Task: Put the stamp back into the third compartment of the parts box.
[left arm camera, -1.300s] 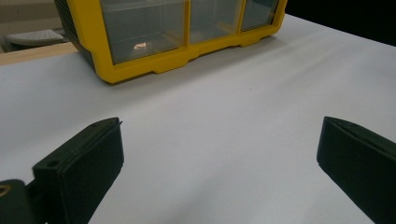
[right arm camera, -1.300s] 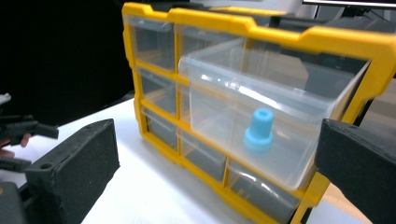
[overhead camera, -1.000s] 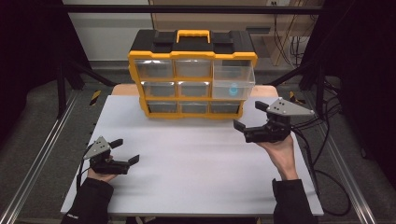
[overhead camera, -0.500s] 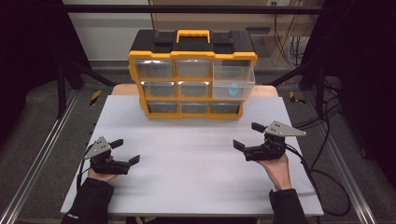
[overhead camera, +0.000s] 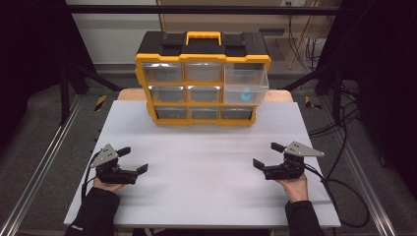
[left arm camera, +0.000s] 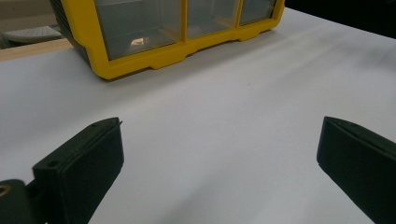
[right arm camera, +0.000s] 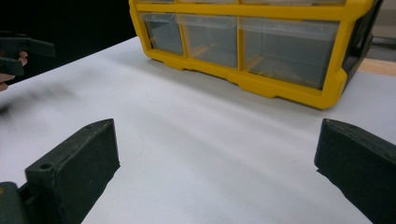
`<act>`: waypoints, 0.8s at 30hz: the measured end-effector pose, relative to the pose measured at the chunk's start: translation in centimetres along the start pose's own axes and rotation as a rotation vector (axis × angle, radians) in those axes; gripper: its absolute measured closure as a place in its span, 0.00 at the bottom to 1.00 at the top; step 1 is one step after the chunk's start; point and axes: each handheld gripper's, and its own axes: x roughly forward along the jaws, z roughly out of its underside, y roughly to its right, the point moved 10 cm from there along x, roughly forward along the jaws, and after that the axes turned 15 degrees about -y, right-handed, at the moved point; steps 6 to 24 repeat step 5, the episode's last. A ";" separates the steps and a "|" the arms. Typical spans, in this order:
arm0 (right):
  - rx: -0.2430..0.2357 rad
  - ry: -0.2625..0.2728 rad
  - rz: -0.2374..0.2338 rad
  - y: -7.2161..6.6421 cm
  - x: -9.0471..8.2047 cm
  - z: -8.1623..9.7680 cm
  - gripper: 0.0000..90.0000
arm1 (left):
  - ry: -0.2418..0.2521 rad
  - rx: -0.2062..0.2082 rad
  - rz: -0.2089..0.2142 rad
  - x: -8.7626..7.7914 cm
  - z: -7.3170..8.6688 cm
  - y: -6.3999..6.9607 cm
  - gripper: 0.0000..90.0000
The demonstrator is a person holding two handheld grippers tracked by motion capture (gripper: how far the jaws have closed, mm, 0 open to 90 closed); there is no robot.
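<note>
A yellow and black drawer organizer (overhead camera: 202, 78) stands at the back of the white table (overhead camera: 206, 147). Its middle right clear drawer (overhead camera: 246, 83) is pulled out, with a small blue object (overhead camera: 245, 94) inside. My left gripper (overhead camera: 134, 159) rests near the front left, open and holding nothing. My right gripper (overhead camera: 266, 154) sits near the front right, open too. The left gripper view has its jaws wide apart (left arm camera: 217, 154) over bare table, facing the organizer's bottom drawers (left arm camera: 140, 28). In the right gripper view the jaws (right arm camera: 217, 154) are equally wide, with the organizer (right arm camera: 261, 46) ahead.
Metal rails (overhead camera: 39, 172) run along both sides of the table, and cables (overhead camera: 344, 187) trail off at the right. The left hand and its gripper (right arm camera: 23, 49) appear far off in the right gripper view. Open white surface lies between the grippers and the organizer.
My right gripper has come back from near the organizer toward the front edge and lowered to the table. The left gripper has stayed put.
</note>
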 end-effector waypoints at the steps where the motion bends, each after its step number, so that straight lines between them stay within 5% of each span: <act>1: -0.001 -0.002 0.003 0.1 0.1 0.2 0.00 | -0.001 0.000 0.000 0.0 0.0 0.0 0.00; 24: 0.006 -0.007 -0.001 0.4 0.2 0.7 0.00 | 0.000 -0.002 -0.003 0.0 0.0 -0.1 0.00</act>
